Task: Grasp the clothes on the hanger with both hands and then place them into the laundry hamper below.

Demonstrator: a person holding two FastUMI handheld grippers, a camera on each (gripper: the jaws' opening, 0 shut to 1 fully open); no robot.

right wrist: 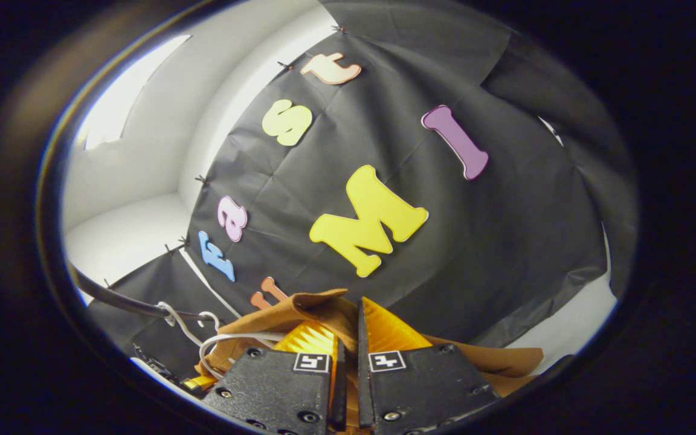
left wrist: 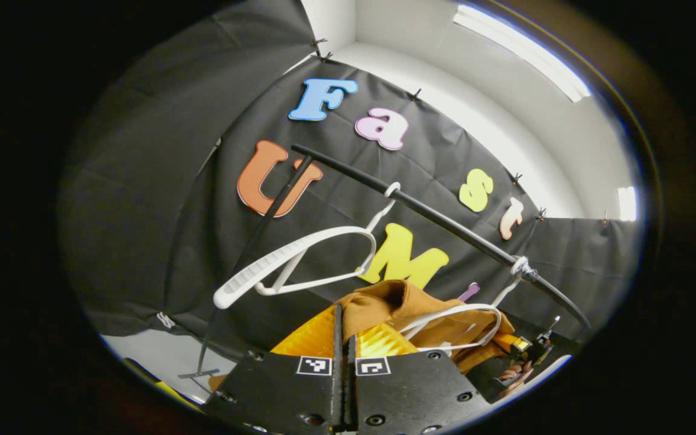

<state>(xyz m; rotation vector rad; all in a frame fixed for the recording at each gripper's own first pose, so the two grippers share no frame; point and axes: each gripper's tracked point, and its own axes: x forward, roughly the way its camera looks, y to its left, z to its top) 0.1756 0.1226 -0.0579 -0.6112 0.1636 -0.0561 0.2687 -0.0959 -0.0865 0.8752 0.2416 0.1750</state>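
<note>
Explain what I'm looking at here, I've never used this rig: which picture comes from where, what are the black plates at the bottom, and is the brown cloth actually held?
There is no robot arm: a person carries one two-finger gripper in each hand, and a fisheye camera rides on each. The black plates at the bottom of each picture are that gripper's own fingers.

In the left gripper view, the left gripper has its fingers closed together, with the brown garment just beyond them. A black rail runs across, carrying an empty white hanger and a second hanger that lies against the garment.

In the right gripper view, the right gripper is closed too, with the same garment bunched around its tips.

Both look pinched on the cloth, though the contact itself is hidden.
</note>
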